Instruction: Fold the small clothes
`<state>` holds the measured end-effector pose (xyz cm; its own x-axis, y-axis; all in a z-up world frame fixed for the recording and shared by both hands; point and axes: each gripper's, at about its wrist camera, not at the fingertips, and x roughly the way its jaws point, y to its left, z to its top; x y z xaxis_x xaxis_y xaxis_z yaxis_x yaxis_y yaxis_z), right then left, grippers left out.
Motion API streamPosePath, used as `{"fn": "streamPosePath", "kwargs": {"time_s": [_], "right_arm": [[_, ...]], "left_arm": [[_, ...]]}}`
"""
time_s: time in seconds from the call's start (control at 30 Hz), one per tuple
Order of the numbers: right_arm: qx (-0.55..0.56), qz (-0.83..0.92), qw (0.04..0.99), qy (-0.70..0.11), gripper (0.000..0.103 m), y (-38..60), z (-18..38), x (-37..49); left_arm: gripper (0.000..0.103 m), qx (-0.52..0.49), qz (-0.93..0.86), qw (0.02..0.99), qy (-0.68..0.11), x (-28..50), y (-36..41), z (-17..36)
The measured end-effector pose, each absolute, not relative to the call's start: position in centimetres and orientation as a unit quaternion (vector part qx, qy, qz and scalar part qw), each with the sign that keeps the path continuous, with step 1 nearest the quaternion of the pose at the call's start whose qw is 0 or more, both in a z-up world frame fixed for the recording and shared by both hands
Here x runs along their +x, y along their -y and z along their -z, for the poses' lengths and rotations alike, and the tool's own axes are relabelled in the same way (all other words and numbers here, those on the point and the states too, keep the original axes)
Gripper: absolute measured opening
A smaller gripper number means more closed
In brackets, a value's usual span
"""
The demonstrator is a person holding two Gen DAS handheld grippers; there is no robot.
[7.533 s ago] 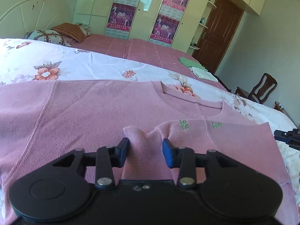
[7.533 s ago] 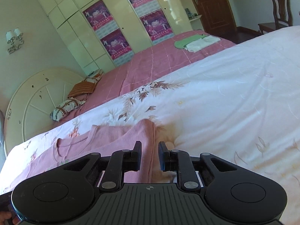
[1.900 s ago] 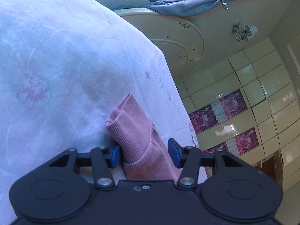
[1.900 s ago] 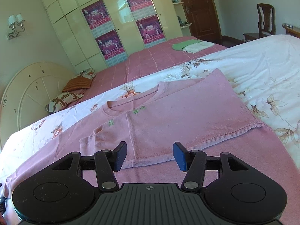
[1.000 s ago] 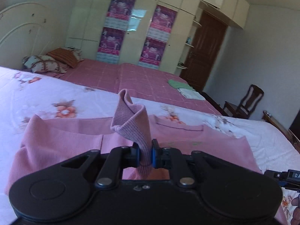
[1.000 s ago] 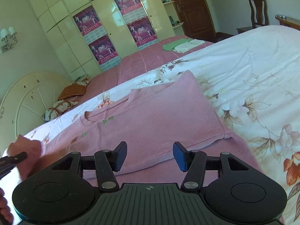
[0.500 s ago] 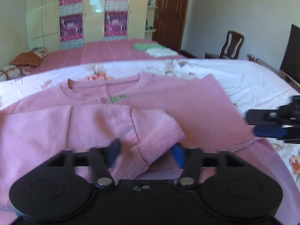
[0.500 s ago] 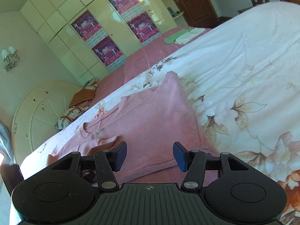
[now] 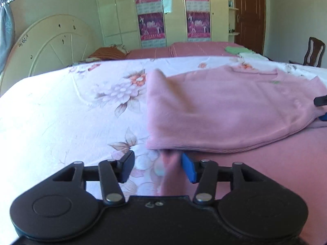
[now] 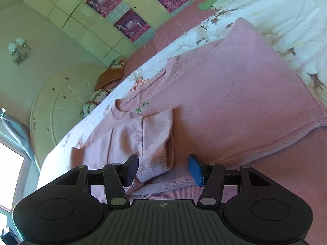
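A pink knit sweater lies flat on the bed, with one sleeve folded across its chest. My left gripper hovers at the sweater's lower left hem corner. Its jaws are closing, with a blurred strip of pink fabric between them; the left pad stands clear of it. My right gripper is open low over the hem, and the folded sleeve's cuff lies between its fingers untouched. The right gripper's fingertips show at the left wrist view's right edge.
The sweater lies on a floral white sheet and a pink cover. Behind are a round cream headboard, pillows, a wardrobe with posters, folded green and white clothes, a chair and a door.
My left gripper let go of the sleeve, which now lies folded on the chest, and swung left and down to the hem corner. My right gripper sank closer to the hem.
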<state>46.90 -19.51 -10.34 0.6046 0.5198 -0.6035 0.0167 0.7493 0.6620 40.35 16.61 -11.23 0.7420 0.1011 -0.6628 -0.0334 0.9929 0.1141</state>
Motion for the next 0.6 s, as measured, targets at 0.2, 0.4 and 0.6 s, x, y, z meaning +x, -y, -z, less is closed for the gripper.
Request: {"fn": "streamPosePath", "kwargs": {"time_s": [0.2, 0.4, 0.6], "right_arm": [[0.208, -0.15, 0.873, -0.415, 0.007, 16.1, 8.6, 47.8], [0.149, -0.161, 0.928, -0.302, 0.007, 16.0, 2.0, 46.1], [0.126, -0.119, 0.905, -0.389, 0.007, 16.7, 7.8, 47.4]], "left_arm": [[0.031, 0.047, -0.025, 0.938, -0.343, 41.3, -16.9, 11.3], [0.028, 0.056, -0.012, 0.937, -0.345, 41.5, -16.8, 11.0], [0.028, 0.059, -0.006, 0.932, -0.358, 41.5, -17.2, 11.8]]}}
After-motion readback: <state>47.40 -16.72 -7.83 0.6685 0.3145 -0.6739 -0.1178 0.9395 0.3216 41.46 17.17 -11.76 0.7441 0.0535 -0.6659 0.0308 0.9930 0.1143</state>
